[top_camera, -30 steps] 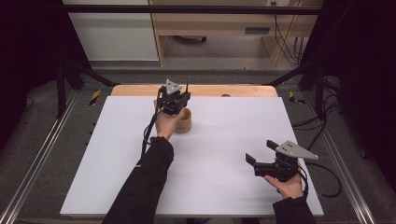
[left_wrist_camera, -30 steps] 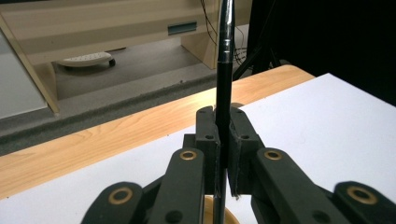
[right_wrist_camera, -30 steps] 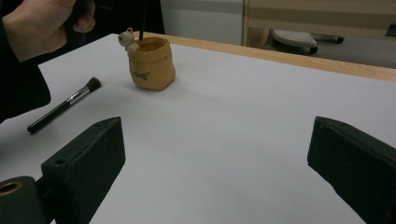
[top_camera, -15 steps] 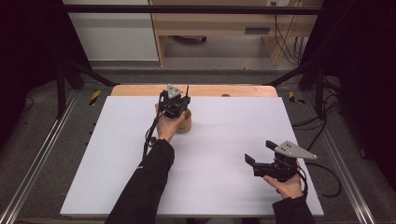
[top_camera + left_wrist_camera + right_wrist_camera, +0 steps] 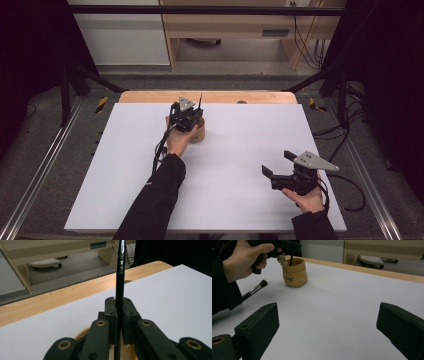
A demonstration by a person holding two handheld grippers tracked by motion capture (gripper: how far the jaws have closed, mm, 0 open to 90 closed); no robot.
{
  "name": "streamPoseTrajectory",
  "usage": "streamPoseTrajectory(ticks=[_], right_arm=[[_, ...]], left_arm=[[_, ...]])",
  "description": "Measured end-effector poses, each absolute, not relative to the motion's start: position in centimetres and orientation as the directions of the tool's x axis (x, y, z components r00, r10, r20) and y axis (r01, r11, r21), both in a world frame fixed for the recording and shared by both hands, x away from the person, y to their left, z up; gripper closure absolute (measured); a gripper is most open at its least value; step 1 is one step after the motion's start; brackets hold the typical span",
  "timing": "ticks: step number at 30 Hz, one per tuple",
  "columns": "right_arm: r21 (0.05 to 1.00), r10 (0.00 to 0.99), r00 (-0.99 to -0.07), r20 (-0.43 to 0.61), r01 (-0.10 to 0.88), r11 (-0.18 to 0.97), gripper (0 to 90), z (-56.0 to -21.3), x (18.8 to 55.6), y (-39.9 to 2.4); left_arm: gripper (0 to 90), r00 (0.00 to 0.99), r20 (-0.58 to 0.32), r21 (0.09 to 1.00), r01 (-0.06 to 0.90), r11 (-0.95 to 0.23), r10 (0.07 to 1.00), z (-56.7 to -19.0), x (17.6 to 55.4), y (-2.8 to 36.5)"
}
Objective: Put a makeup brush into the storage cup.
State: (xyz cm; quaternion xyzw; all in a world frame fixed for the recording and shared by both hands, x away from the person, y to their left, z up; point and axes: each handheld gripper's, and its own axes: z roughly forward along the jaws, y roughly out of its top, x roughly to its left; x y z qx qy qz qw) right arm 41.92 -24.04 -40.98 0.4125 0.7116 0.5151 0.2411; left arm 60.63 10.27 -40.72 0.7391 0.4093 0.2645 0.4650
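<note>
Left tongs [image 5: 191,116] clamped on upright black brush handle [image 5: 120,287] over tan holder pot [image 5: 295,272]; lower straight, w/o tipping pot, then release. Right tongs [image 5: 278,164] apart, idle on bench [image 5: 240,150].

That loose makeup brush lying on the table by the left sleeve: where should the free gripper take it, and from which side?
Probably mid-handle, from straight above. The makeup brush lies flat on the white table, so fingers can straddle the slim black handle crosswise; the bristle head is soft, and the handle's other end runs under the left sleeve. The right gripper is open and idle.
</note>
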Motion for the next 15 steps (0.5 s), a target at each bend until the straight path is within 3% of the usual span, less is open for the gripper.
streamPoseTrajectory(ticks=[9,15], right_arm=[[0.933,0.834,-0.547,0.079,0.335,0.131,5.1,-40.9,41.9,-24.1],[0.933,0.834,-0.545,0.088,0.339,0.123,5.2,-40.9,41.8,-24.0]], left_arm=[[78.3,0.516,0.021,0.894,0.373,-0.247,0.856,-40.8,60.3,10.4],[65.9,0.524,0.013,0.906,0.355,-0.233,0.851,-40.0,59.0,11.1]])
